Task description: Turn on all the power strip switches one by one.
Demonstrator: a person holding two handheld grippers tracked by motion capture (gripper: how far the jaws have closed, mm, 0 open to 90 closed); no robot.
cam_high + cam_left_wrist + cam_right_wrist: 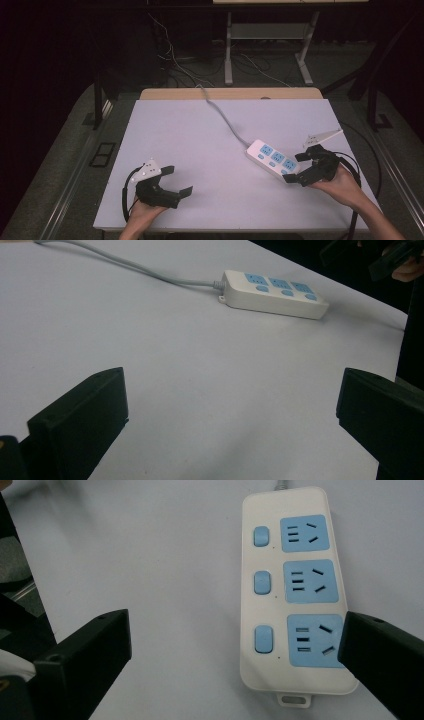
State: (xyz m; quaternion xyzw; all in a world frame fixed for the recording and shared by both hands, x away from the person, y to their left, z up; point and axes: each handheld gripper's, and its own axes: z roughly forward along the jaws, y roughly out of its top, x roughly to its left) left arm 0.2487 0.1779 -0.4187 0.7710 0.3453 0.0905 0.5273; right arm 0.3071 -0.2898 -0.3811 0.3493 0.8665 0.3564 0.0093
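**Right gripper closing in on power strip – slip and skid risk**

Power strip [274,162] lying flat at about 4 o'clock on the white worktop [200,150], long axis diagonal, grey cord [225,117] running off toward 12 o'clock. Right gripper [301,167] at the strip's near end, fingers [82,655] spread wide, holding nothing; in the right gripper view one finger over the edge of the nearest blue socket [312,640], the other well out on bare worktop. Left gripper [179,181] at 7 o'clock, well apart from the strip, fingers [80,412] wide open, empty.

Risks, judged: strip off-centre between the right fingers, so a close from here likely to shove it sideways or catch only one edge. Smooth plastic on smooth worktop – likely to skid or spin. Finger could press a blue switch [263,639] or snag a socket slot. Cord could drag and resist a lift or turn.

Around: cables and table legs on the floor beyond 12 o'clock, out of reach. Nothing between the grippers and the strip.
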